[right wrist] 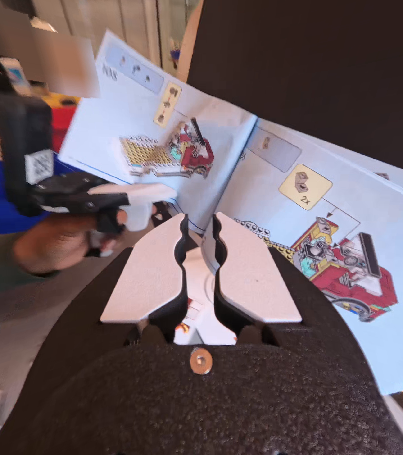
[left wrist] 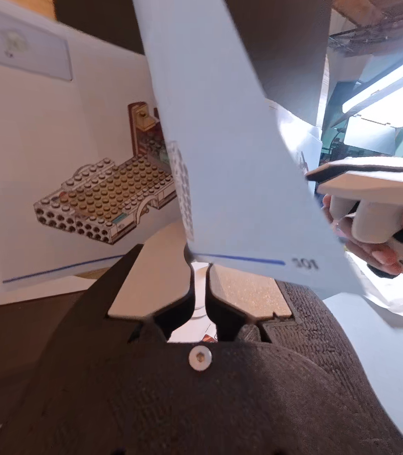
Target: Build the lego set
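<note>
Black and white fingers of the left hand-held gripper [left wrist: 199, 258] sit nearest, pinched together on the lower edge of a lifted page [left wrist: 220, 147] of the instruction booklet [left wrist: 47, 172]. This page stands up and hides much of the far scene. On the left, the open booklet shows a drawing of a studded truck bed. At the right, a person's hand [left wrist: 372, 236] holds the right hand-held gripper [right wrist: 200, 221], whose fingers stand slightly apart around the booklet's near edge, not clearly clamped. Beyond it, pages show a red truck drawing [right wrist: 343, 270].
</note>
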Tool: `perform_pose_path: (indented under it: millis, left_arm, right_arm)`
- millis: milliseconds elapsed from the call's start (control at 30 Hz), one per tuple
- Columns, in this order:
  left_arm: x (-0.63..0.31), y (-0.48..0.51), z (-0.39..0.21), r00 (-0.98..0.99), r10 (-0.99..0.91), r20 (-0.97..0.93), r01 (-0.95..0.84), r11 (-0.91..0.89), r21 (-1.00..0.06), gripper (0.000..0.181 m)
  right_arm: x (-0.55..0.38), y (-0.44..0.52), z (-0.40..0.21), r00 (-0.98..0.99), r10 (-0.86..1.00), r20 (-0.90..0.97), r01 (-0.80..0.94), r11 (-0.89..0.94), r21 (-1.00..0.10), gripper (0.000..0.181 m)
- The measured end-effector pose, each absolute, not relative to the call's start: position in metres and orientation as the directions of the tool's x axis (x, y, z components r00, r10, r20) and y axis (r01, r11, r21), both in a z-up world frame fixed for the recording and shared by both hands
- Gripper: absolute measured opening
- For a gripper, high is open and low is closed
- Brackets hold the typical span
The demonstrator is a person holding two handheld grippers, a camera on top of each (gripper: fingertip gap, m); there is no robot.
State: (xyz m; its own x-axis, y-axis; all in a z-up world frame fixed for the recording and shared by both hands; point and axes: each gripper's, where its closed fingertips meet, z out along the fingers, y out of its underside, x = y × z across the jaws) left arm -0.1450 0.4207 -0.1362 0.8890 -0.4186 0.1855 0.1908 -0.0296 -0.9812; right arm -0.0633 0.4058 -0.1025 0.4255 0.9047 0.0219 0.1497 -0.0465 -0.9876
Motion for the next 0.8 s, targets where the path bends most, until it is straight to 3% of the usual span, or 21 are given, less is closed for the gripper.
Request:
perform_pose_path:
  millis: [167, 333, 533, 800]
  left_arm:
    - [-0.155, 0.423, -0.146, 0.869, -0.409, 0.278, 0.265, -0.090, -0.960, 0.006]
    - [-0.165, 0.420, -0.156, 0.836, -0.426, 0.346, 0.310, -0.153, -0.938, 0.006]
    - [-0.189, 0.423, -0.160, 0.806, -0.386, 0.448, 0.411, -0.180, -0.894, 0.003]
    - [-0.199, 0.424, -0.166, 0.769, -0.393, 0.504, 0.455, -0.218, -0.864, 0.000]
  right_arm:
    - [-0.087, 0.429, -0.133, 0.578, 0.772, 0.265, 0.425, -0.009, -0.905, 0.007]
    - [-0.061, 0.452, -0.139, 0.567, 0.533, 0.628, 0.692, 0.107, -0.714, 0.002]
    - [-0.034, 0.464, -0.142, 0.522, 0.467, 0.714, 0.775, 0.091, -0.626, 0.010]
    - [-0.018, 0.471, -0.126, 0.384, 0.308, 0.871, 0.847, 0.259, -0.465, 0.021]
